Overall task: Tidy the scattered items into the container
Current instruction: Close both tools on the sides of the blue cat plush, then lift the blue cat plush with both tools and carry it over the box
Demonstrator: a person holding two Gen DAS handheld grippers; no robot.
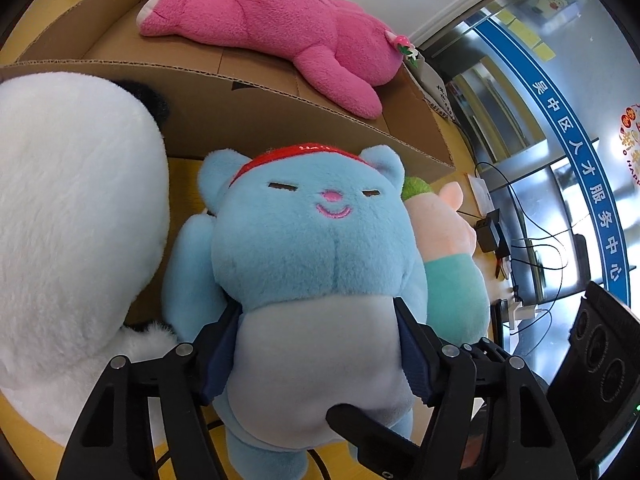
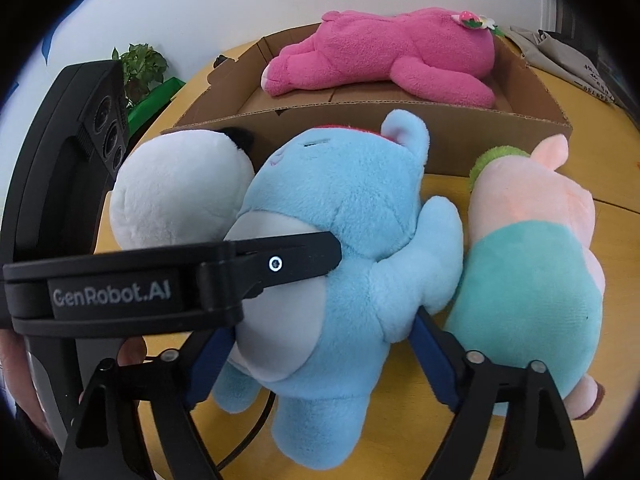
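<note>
A light blue plush bear [image 1: 316, 248] with a red headband lies on the yellow table in front of a cardboard box [image 1: 256, 120]. My left gripper [image 1: 318, 344] is shut on the bear's pale belly, one pad on each side. My right gripper [image 2: 320, 356] is shut on the same blue bear [image 2: 352, 240] at its lower body, from its side. The left gripper's arm [image 2: 224, 272] crosses the bear's belly in the right wrist view. A pink plush [image 1: 276, 20] lies inside the box [image 2: 400, 128], and shows in the right wrist view too [image 2: 392, 56].
A large white plush [image 1: 68, 216] with black ears lies left of the bear, touching it [image 2: 180, 188]. A peach and teal pig plush [image 2: 536, 252] lies on its right [image 1: 452, 256]. Chargers and cables [image 1: 512, 248] sit at the table's right edge. A green plant [image 2: 140, 68] stands far left.
</note>
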